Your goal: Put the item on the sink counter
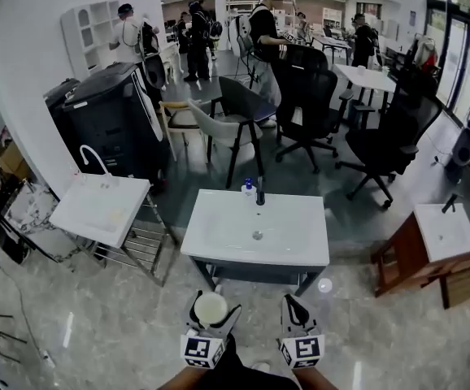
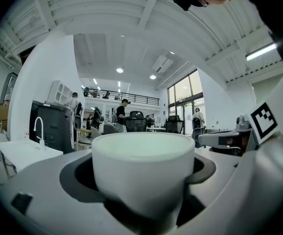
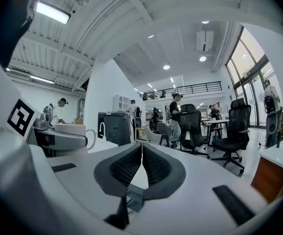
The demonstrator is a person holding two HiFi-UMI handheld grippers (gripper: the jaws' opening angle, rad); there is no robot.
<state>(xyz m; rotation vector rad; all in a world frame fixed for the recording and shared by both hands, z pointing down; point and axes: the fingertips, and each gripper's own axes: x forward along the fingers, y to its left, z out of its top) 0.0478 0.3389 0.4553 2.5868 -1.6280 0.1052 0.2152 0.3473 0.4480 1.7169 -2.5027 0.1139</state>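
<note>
My left gripper [image 1: 213, 305] is shut on a white cup [image 1: 211, 309], held upright low in the head view, short of the sink counter. In the left gripper view the cup [image 2: 144, 165] fills the space between the jaws, with both pads against its wall. The white sink counter [image 1: 219, 238] stands just ahead, with a dark faucet [image 1: 260, 192] and a small bottle [image 1: 249, 188] at its back edge. My right gripper [image 1: 291, 301] hovers beside the left one, shut, its ribbed pads [image 3: 127, 166] meeting with nothing between them. The cup [image 3: 70, 129] also shows at the left of the right gripper view.
A second white sink [image 1: 97, 210] with a curved tap stands on a rack to the left. A small sink on a wooden stand [image 1: 442, 232] is at the right. Behind the counter are a grey chair [image 1: 235, 112], black office chairs [image 1: 308, 96] and several people.
</note>
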